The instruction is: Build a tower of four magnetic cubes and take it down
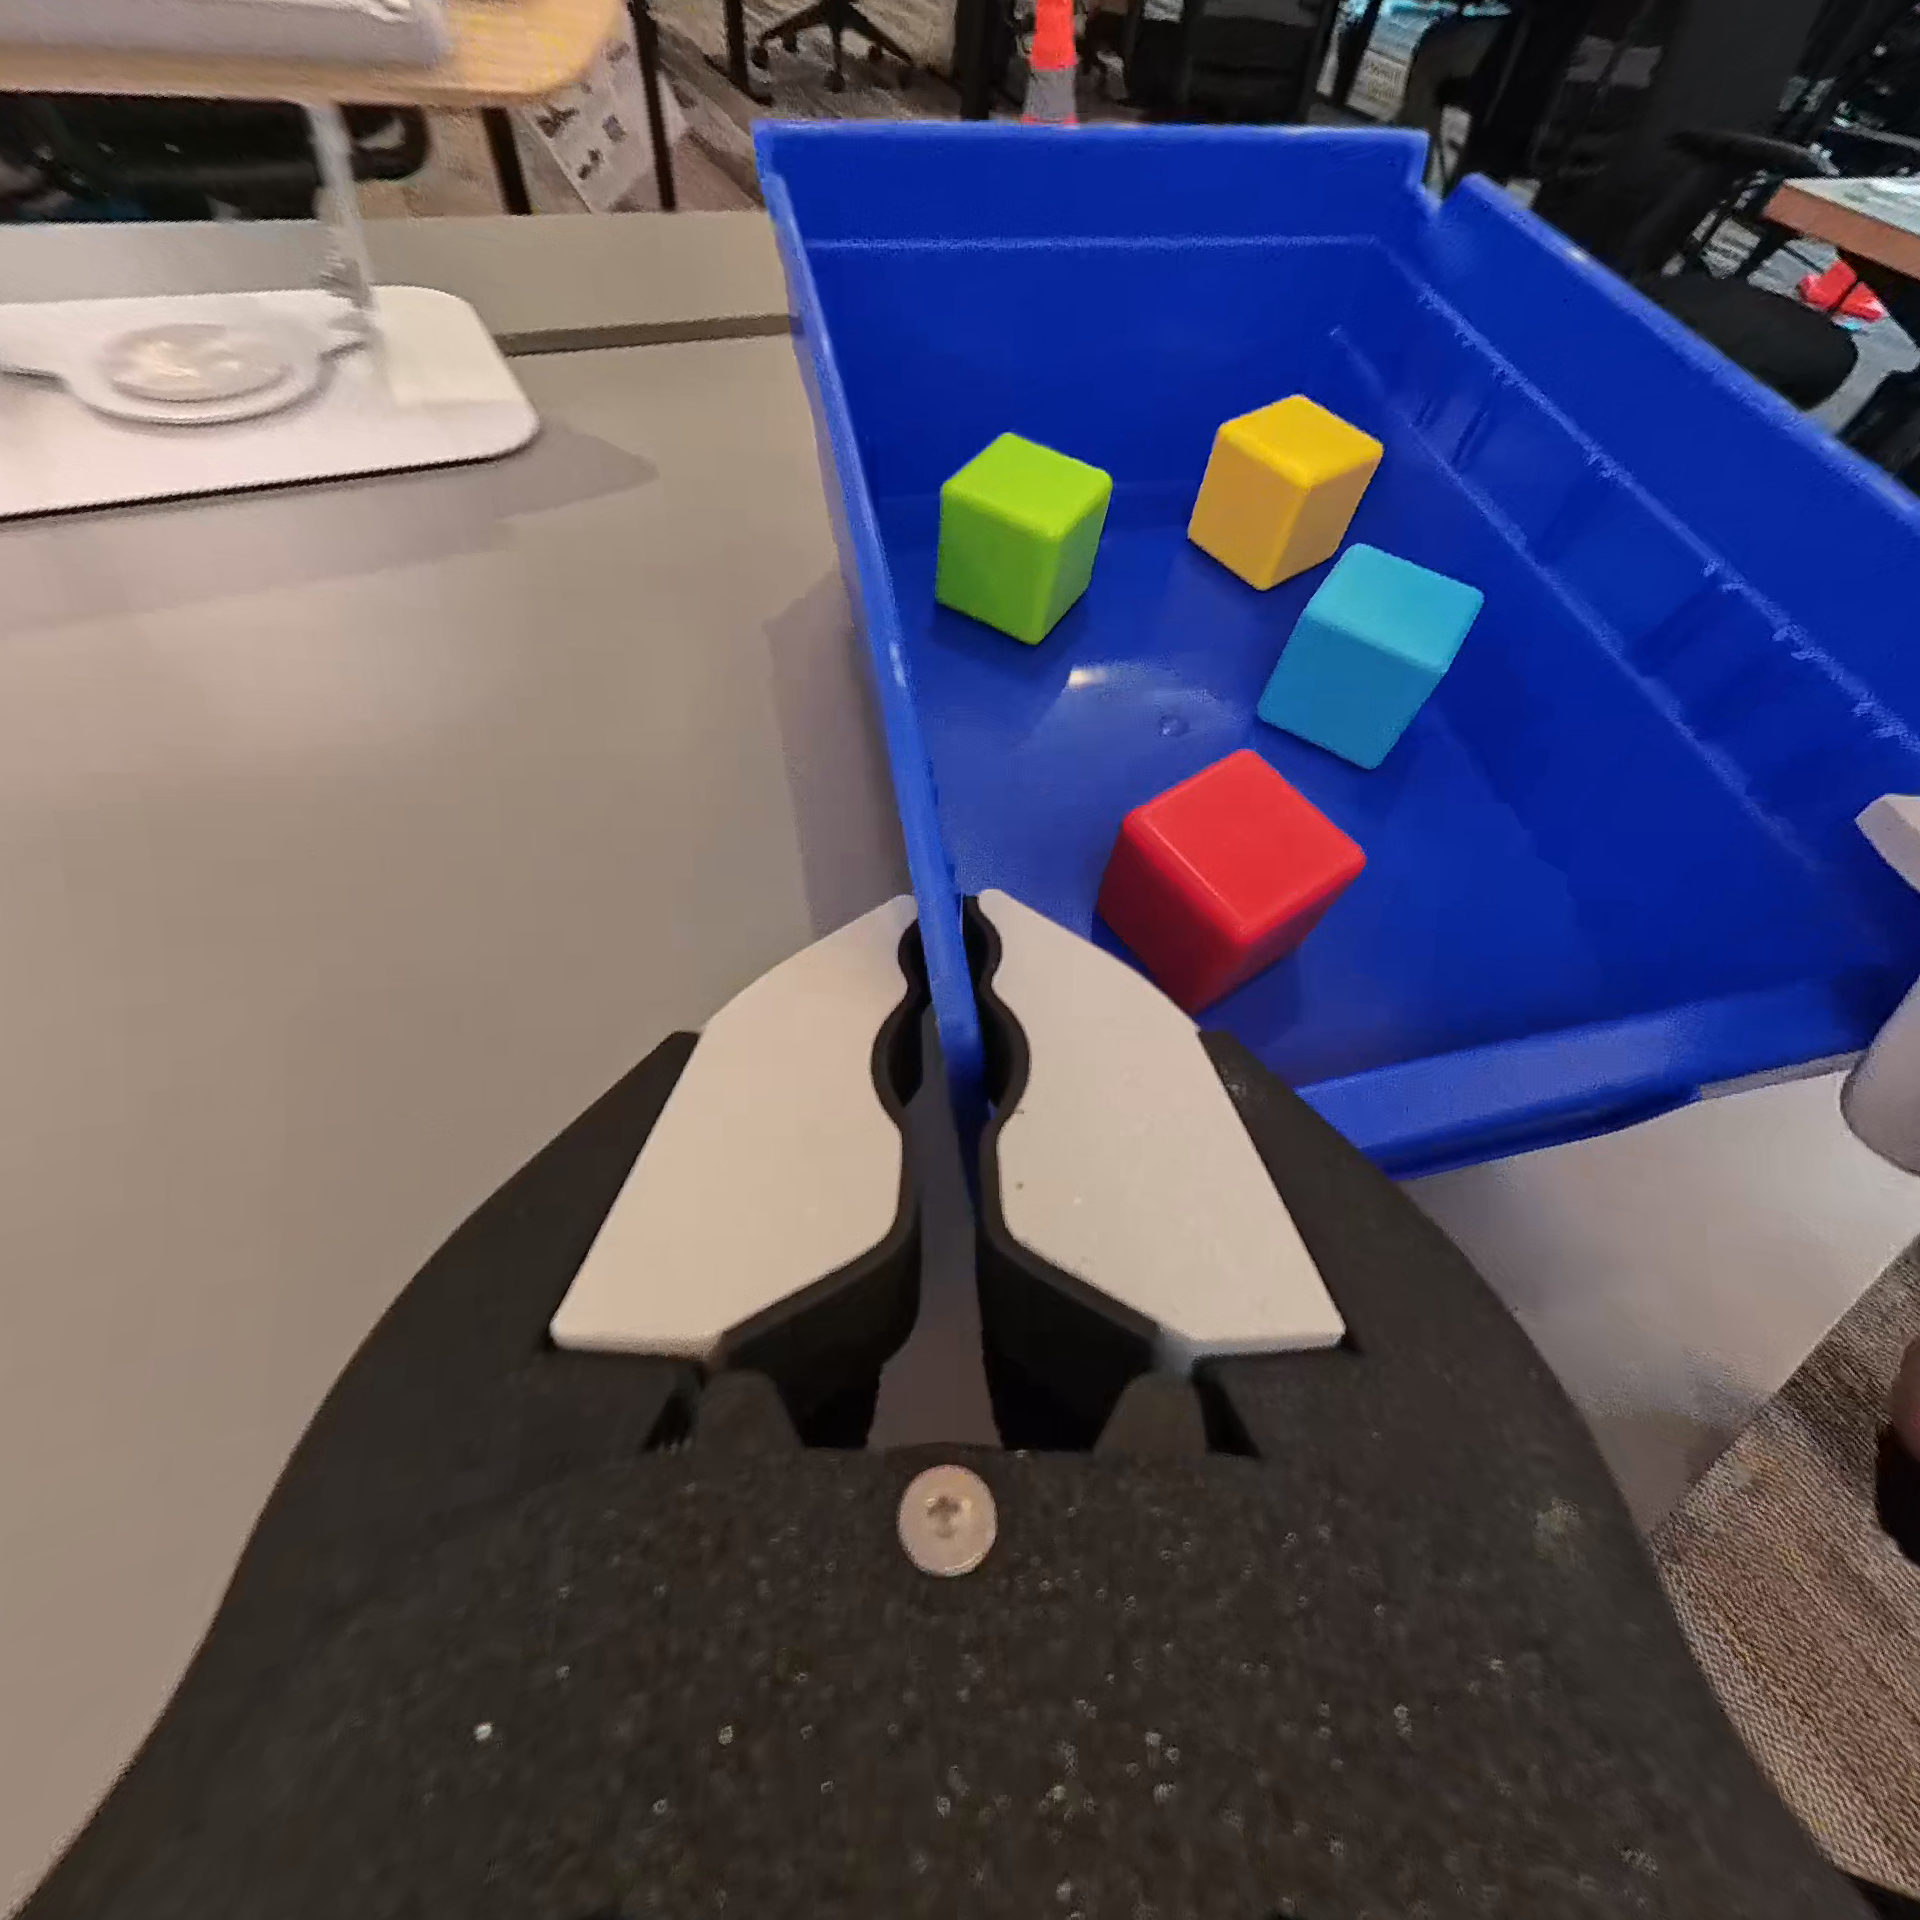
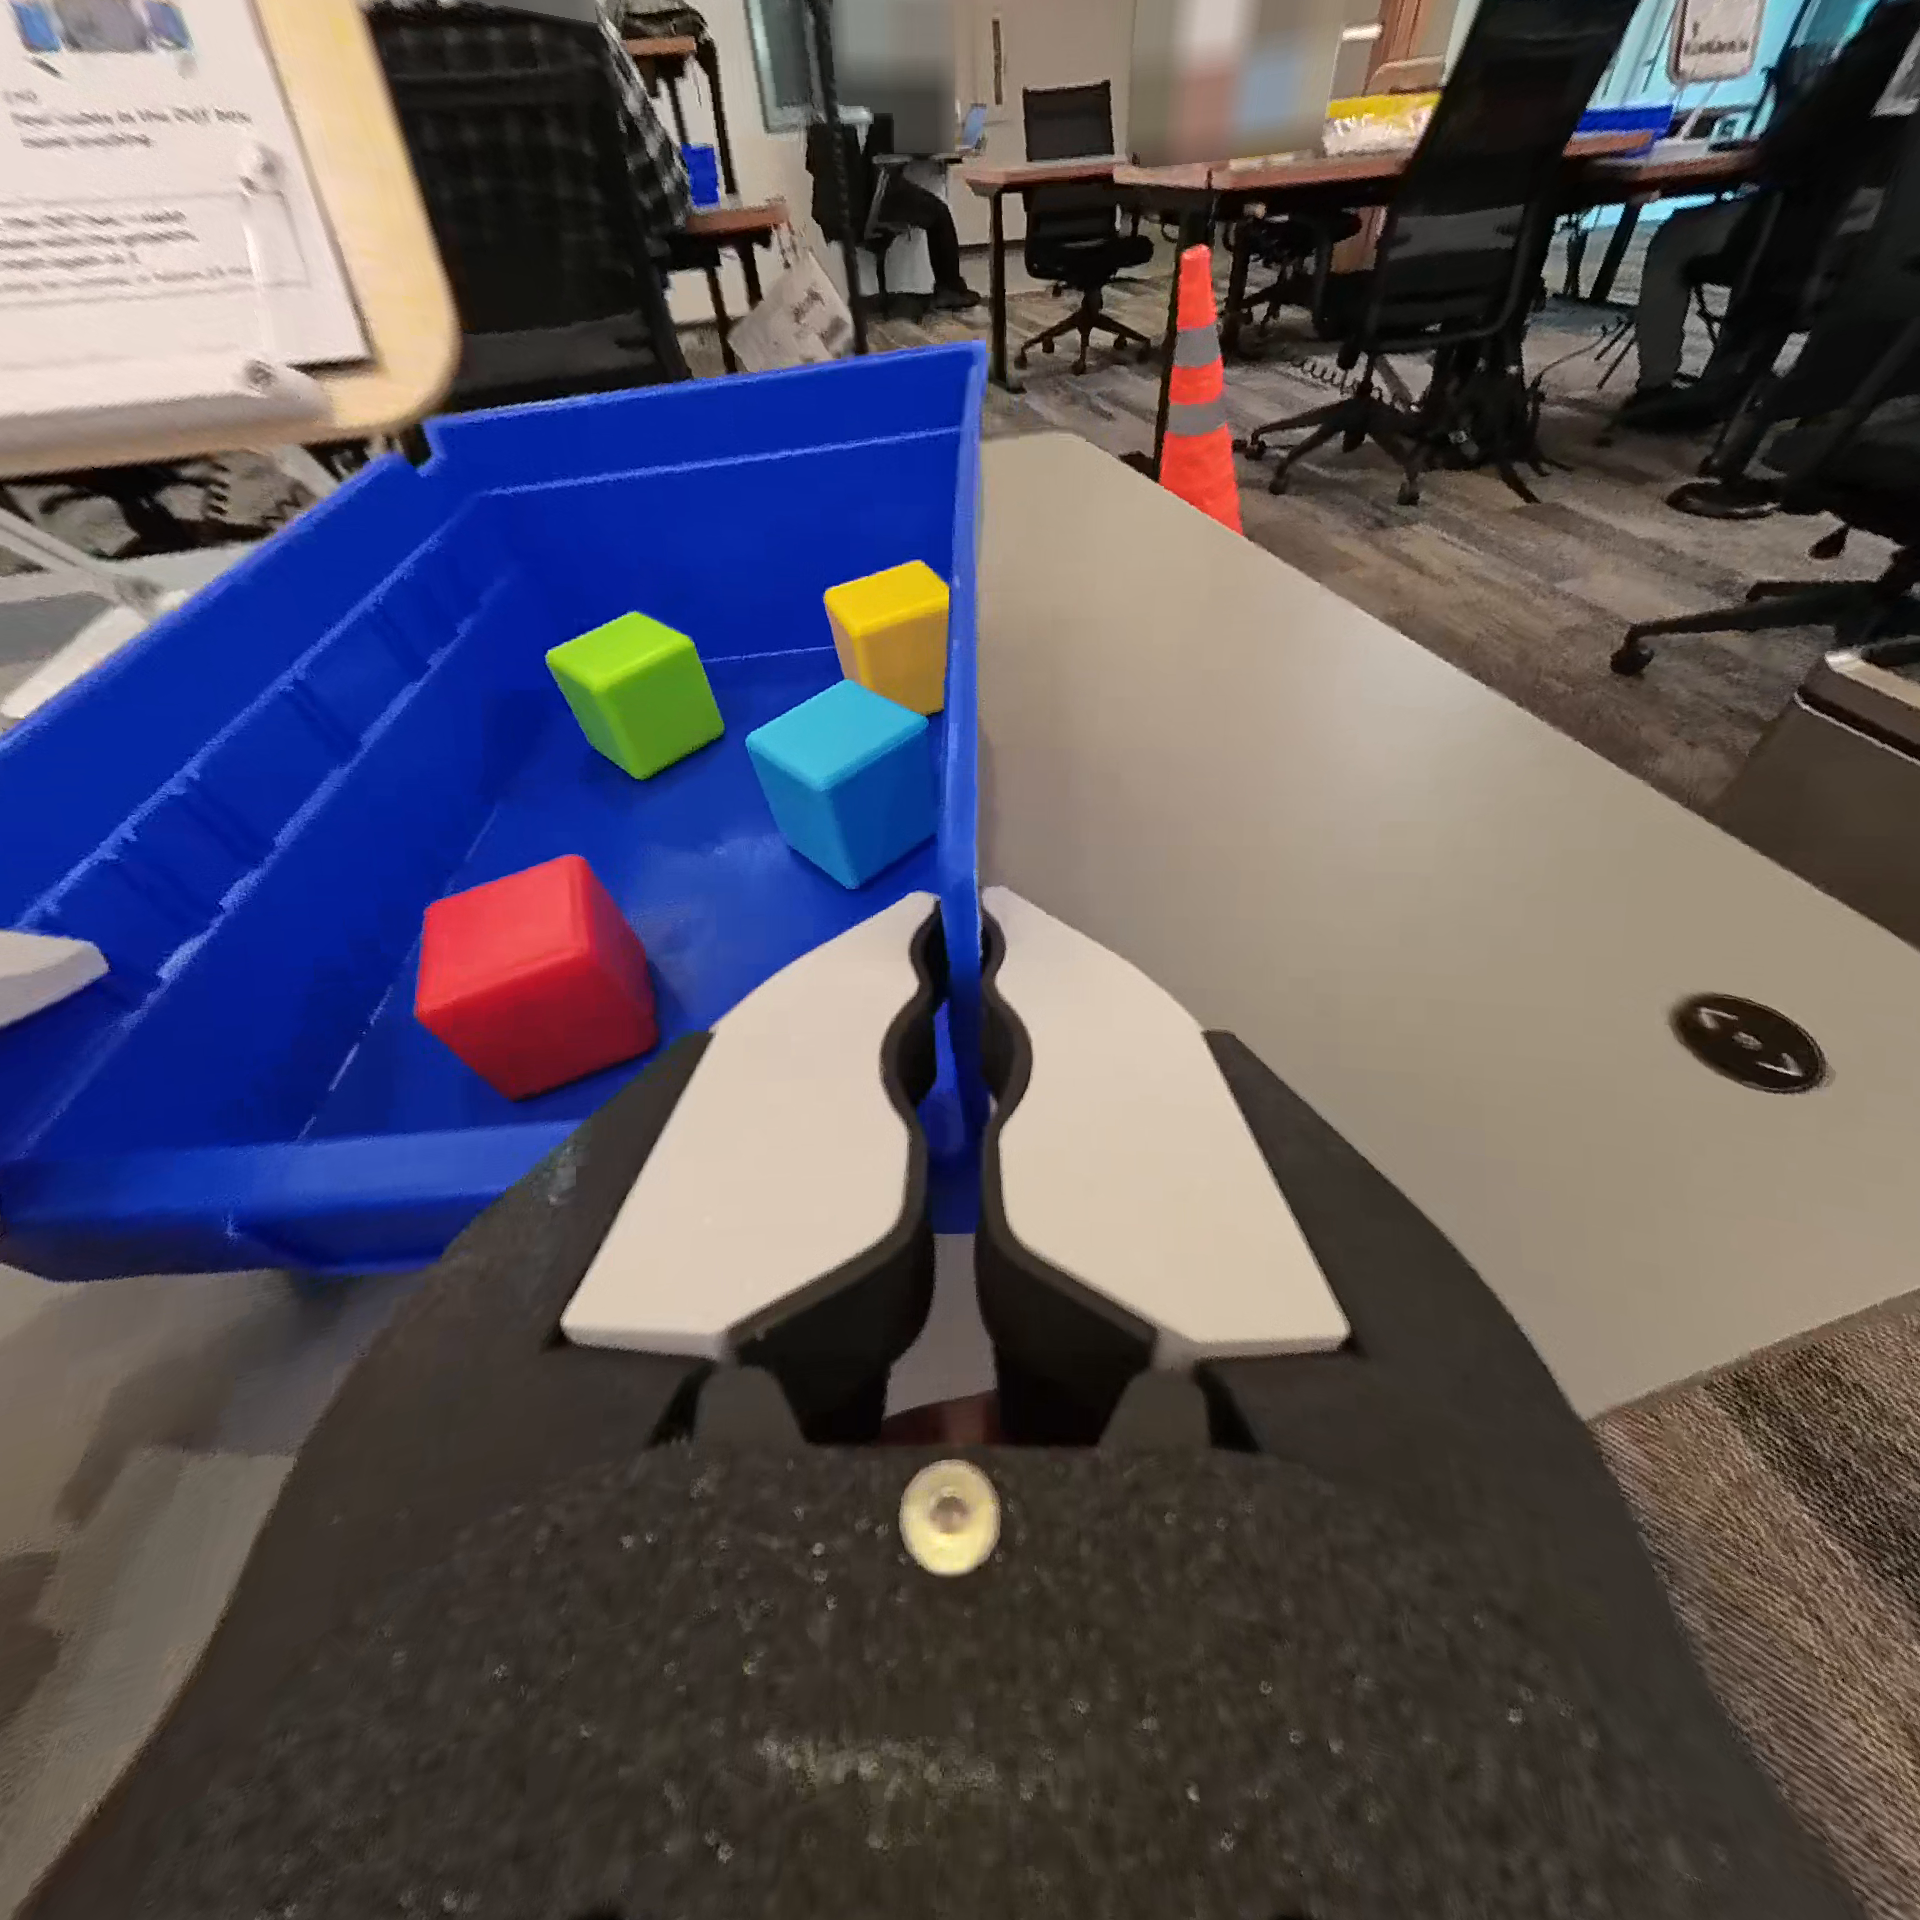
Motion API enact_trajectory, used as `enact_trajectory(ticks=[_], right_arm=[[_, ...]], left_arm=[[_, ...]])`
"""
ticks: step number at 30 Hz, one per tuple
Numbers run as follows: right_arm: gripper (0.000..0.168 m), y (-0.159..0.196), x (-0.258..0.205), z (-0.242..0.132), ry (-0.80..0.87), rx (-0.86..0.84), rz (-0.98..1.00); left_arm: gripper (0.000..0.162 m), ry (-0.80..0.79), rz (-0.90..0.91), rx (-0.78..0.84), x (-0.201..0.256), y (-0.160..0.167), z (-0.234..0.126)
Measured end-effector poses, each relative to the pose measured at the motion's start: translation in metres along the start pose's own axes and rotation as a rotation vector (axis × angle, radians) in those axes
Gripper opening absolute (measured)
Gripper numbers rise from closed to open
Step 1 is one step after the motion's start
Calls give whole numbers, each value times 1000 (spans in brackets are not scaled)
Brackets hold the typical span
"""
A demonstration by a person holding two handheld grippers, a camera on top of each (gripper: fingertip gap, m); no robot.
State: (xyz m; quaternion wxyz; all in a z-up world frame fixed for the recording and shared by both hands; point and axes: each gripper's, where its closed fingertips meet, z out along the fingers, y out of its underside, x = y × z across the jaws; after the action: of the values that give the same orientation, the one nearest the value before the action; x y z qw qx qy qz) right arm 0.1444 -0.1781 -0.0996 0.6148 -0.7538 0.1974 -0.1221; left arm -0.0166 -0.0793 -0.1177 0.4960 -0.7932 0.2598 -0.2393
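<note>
Worktop (image 1: 364, 831): grey and flat; it carries the bin, and a pale stand base sits well off to the left.
Blue bin (image 1: 1091, 291): open plastic bin, tilted in both views with its near lip low; probably gripped from both sides so that it can be moved or steadied before the cubes are picked.
Left tool (image 1: 948, 914): closed tight on the bin's left side wall, one finger inside and one outside; it has no cube.
Right tool (image 2: 961, 909): clamped the same way on the bin's right side wall, also without a cube.
Cubes: all four lie loose on the bin floor, none stacked, so the tower is not yet begun.
Red cube (image 1: 1226, 873): nearest the front lip.
Light blue cube (image 1: 1366, 655): near the right wall, just beside the yellow.
Yellow cube (image 1: 1283, 488): farther back, near the right wall.
Green cube (image 1: 1023, 535): apart, toward the left wall.
Writing: none visible on bin or cubes; a printed sheet (image 2: 156, 187) hangs above left, too blurred to read.
</note>
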Motion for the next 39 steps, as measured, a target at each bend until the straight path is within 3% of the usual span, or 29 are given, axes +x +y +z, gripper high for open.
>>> enact_trajectory(ticks=[9, 14, 18, 24, 25, 26, 27, 30, 36, 39], right_arm=[[3, -1, -149, 15, -238, 0, 29], [3, 22, -226, 22, -366, -73, 4], [3, 30, -257, 17, -423, -114, -23], [6, 38, -263, 11, -487, -195, -37], [17, 40, -262, 9, -510, -218, -33], [35, 43, -260, 4, -547, -245, -28], [42, 46, -254, -2, -571, -259, -21], [44, 43, -228, -32, -659, -206, 4], [34, 39, -181, -79, -717, -43, 22], [31, 32, -188, -85, -763, -2, 11]], left_arm=[[3, -253, -22, 49, -132, -16, -74], [3, -372, -77, 6, -199, 6, -107], [3, -401, -127, -14, -225, 23, -124], [7, -376, -137, -6, -231, 29, -128], [9, -347, -143, -7, -228, 30, -128], [22, -321, -154, 1, -226, 30, -131], [42, -300, -162, 13, -224, 30, -136], [52, -284, -163, 83, -231, 29, -172], [48, -652, -195, 247, -363, 26, -296], [60, -731, -272, 176, -431, 46, -313]])
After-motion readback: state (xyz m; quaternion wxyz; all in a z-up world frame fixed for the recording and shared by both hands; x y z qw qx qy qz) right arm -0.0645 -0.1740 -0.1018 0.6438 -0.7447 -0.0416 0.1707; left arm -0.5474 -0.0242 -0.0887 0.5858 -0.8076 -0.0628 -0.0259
